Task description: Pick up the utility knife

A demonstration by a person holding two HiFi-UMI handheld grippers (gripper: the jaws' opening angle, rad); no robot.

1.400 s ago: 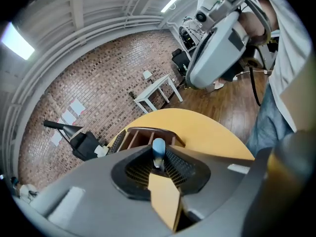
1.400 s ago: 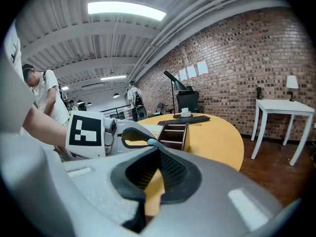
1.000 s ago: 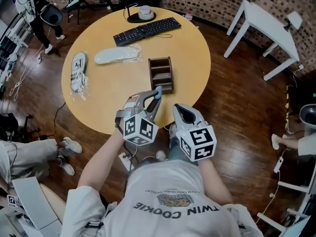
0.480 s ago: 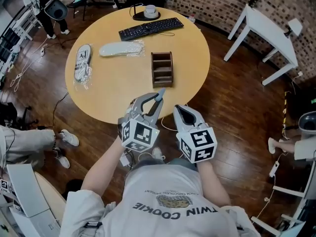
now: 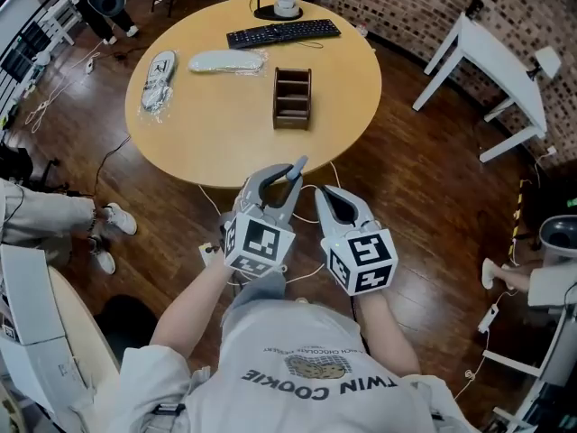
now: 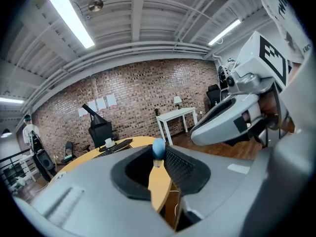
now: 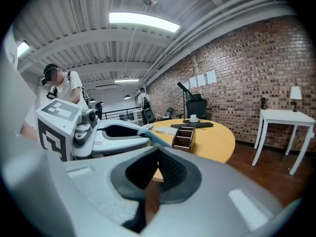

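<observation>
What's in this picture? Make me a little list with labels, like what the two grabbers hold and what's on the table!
left gripper: shut on the utility knife, blue tip poking out
right gripper: shut, nothing in it
where the grippers are: side by side above the wooden floor, off the table's near edge
round table: holds a keyboard and a wooden organizer
</observation>
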